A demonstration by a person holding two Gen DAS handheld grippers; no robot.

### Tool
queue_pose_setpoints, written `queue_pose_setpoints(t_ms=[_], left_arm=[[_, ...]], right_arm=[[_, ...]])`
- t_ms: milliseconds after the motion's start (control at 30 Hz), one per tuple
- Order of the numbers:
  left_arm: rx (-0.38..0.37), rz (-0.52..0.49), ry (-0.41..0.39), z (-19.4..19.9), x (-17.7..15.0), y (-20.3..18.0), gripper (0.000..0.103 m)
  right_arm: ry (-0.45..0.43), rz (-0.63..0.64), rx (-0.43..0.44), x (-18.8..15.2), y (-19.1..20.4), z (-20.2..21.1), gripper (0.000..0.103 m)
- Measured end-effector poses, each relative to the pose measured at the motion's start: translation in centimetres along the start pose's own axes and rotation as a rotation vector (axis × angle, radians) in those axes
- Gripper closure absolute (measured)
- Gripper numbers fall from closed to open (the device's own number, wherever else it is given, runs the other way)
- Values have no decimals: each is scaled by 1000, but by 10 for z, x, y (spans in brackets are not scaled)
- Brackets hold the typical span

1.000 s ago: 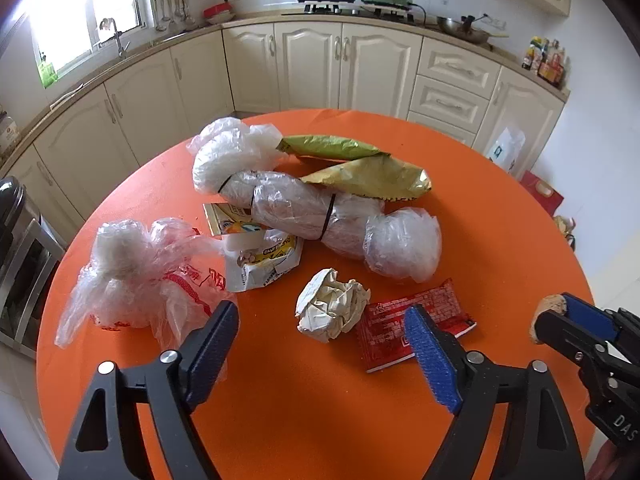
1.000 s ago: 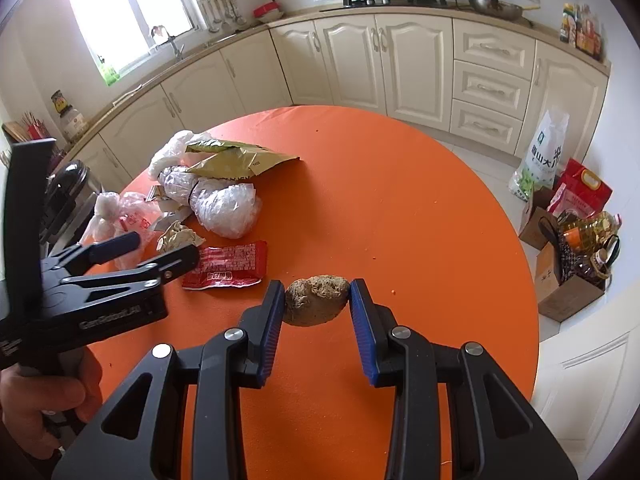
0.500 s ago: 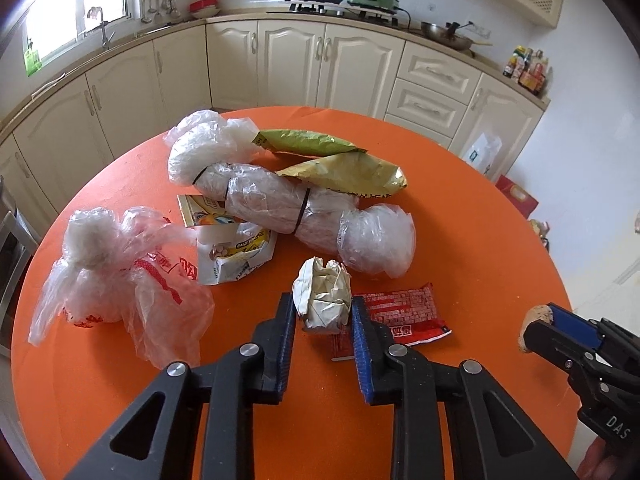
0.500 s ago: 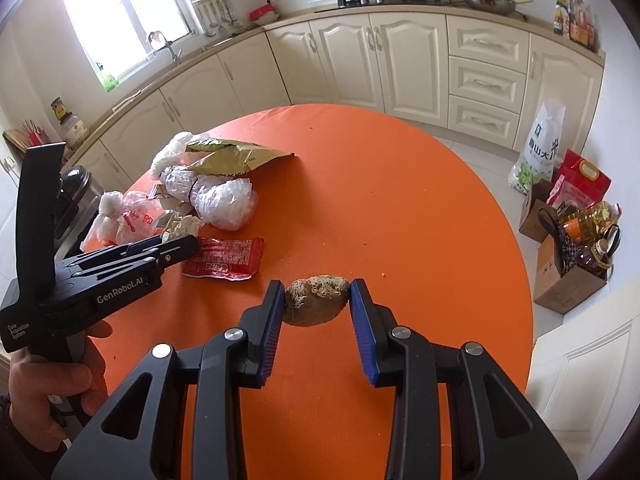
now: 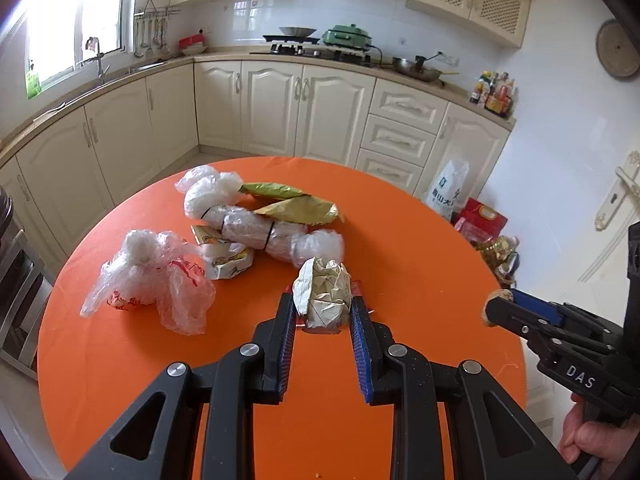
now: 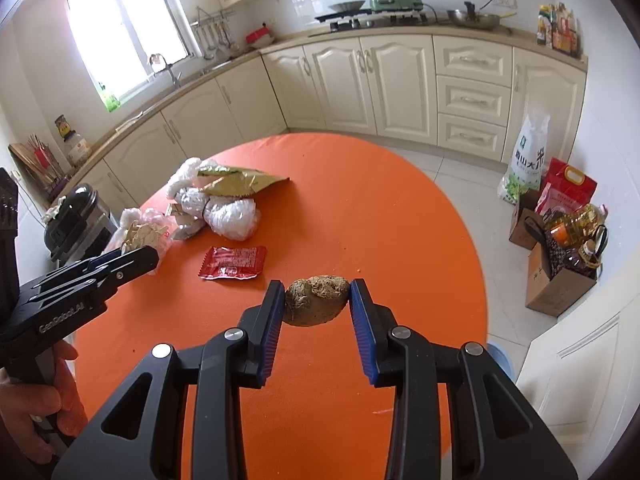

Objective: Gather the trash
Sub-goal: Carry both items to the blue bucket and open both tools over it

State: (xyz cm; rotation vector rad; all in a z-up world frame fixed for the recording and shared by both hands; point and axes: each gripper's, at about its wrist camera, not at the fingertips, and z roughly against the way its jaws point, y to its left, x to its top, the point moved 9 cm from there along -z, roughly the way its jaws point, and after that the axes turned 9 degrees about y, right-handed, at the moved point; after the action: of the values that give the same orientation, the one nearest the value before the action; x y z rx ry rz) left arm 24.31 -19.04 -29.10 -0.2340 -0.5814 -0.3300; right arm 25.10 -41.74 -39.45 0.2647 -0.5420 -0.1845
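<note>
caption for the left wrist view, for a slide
Left tongs shut on a paper ball above the orange table.

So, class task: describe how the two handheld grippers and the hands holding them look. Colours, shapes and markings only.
Both grippers are matte black plastic with triangular cut-outs, silver round bolts and ribbed blue pads lining the jaws. The left gripper reads "GenRobot.AI" in white on its side, seen from the right camera. The right gripper shows white "DAS" lettering, seen from the left camera. Bare hands grip the black handles; no sleeves or cables show.
</note>
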Motion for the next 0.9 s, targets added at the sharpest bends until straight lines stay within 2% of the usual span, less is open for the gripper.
queue_pose_setpoints(t_ms=[233,467,700,900], left_arm=[[-94,-92,-72,39,3,-54,80],[-198,-224,-84,39,10,-133,80],[-266,-360,-52,14,13,-212,80],[-306,-442,57,-36,16,-264,80]], right_arm=[[-111,-18,-25,7,-18,58,69],[-218,-124,-101,7,-84,120,69],[-213,-280,-205,-23,-176,142,69],[-146,-390,-226,-55,-238,117,69]])
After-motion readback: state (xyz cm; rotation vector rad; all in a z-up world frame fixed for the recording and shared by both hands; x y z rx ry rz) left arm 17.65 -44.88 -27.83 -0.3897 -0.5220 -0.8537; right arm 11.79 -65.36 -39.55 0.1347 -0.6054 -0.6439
